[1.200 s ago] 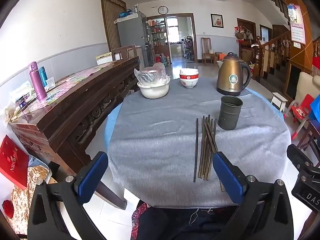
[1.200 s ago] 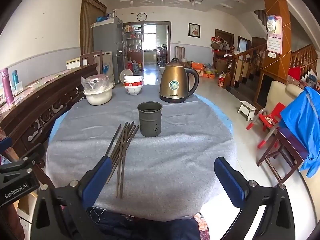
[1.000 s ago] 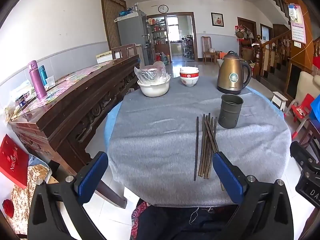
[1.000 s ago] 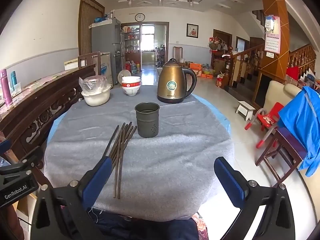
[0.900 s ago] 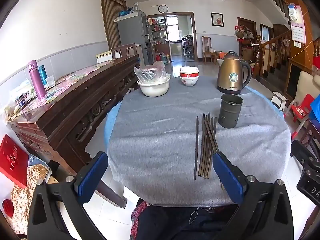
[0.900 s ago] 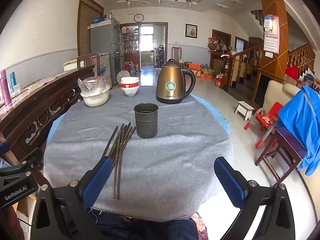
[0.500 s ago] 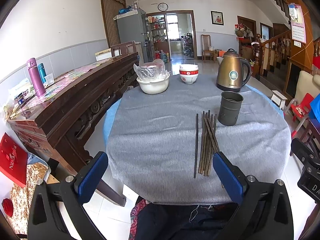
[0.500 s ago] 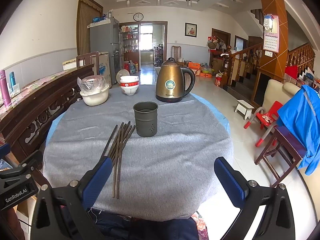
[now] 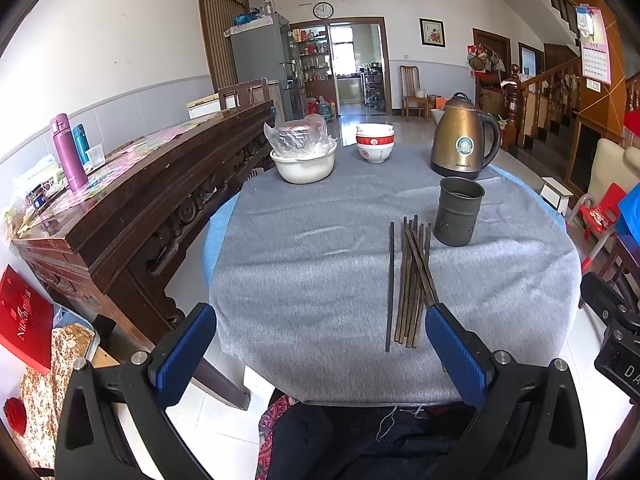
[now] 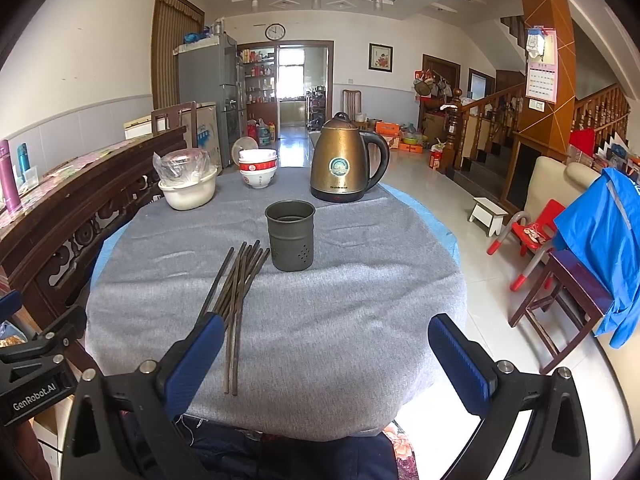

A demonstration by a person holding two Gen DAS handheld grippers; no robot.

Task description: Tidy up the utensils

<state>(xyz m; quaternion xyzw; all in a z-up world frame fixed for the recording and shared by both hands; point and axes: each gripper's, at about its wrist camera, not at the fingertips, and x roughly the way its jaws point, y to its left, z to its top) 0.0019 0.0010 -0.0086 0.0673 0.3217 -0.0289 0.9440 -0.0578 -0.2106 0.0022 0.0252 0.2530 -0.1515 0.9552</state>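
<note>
With your left gripper (image 9: 320, 354) and right gripper (image 10: 326, 360) both wide open and empty, the thin dark wooden chopsticks (image 9: 410, 280) lie bundled just left of the grey perforated metal cup (image 9: 458, 212), so a careless pinch may scatter them or tip this light cup.

Home dining room: round cloth-covered table (image 10: 340, 320), electric kettle (image 10: 344, 164), stacked bowls (image 10: 258, 170), refrigerator (image 10: 208, 88), wooden staircase (image 10: 560, 120), wall clock (image 10: 275, 32).

Hidden chopstick ends
The right gripper (image 10: 326, 354) finger (image 10: 196, 358) covers the near ends of some chopsticks (image 10: 236, 284).
</note>
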